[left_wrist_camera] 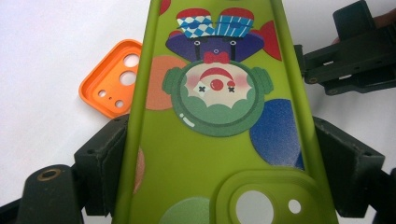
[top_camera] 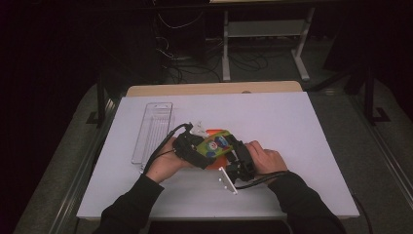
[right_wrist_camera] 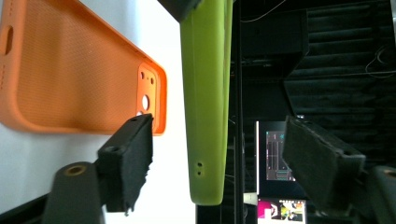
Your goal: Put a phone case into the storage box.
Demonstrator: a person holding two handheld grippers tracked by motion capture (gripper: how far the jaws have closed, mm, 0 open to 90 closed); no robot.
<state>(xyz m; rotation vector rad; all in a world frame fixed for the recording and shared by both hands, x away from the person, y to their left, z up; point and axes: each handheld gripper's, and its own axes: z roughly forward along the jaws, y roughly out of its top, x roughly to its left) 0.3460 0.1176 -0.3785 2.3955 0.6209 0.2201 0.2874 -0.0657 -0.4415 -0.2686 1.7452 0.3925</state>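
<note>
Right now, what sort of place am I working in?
Probably a lab or recording workspace: a white table lit in a dark room, loose cables on the floor behind it, and a lit monitor in the background.

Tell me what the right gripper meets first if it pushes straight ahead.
Probably the green phone case: its end stands edge-on between the right gripper's open jaws, touching neither. The left gripper grips its far end.

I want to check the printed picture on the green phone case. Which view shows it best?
The left gripper view: the green phone case faces that camera, clown print sharp. The high view shows it small between both grippers. The right gripper view shows its plain edge.
</note>
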